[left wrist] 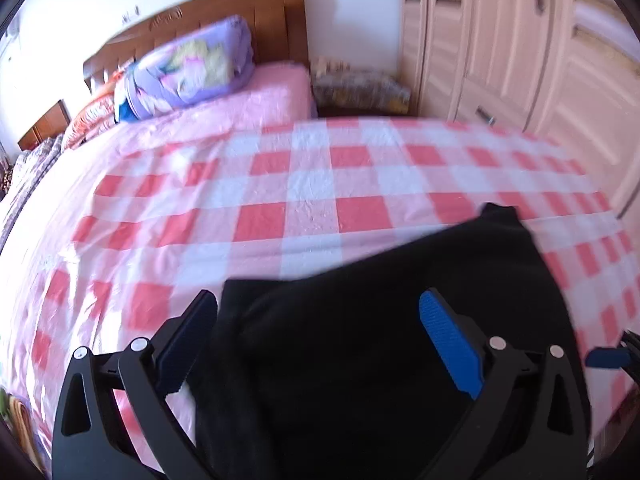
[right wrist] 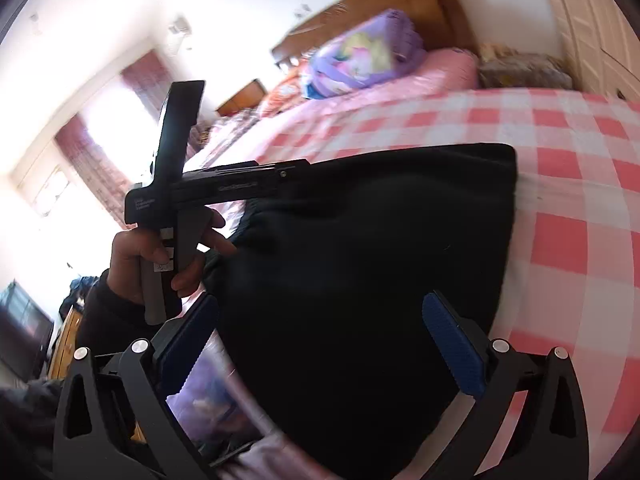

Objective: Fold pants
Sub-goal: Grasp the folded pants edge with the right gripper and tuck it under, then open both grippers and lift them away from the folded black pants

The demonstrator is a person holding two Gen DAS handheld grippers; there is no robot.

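Left gripper point(left wrist: 320, 340): fingers spread wide, gripping nothing; pants directly beneath.
Right gripper point(right wrist: 320, 344): fingers spread wide, holding nothing; over the pants' near part.
Pants point(right wrist: 360, 248): black, already doubled into a broad pad, lying on the bed's point(left wrist: 280, 200) near edge; gathered waistband toward the left hand point(right wrist: 160, 256).
Step, as I judge: next fold. Pinch both near corners through all layers, lift together, lay over evenly so edges meet.
Risk: catching only the top layer.
Containers: none seen.
Beyond pants: purple bundle point(left wrist: 192, 68) at headboard point(left wrist: 256, 20).
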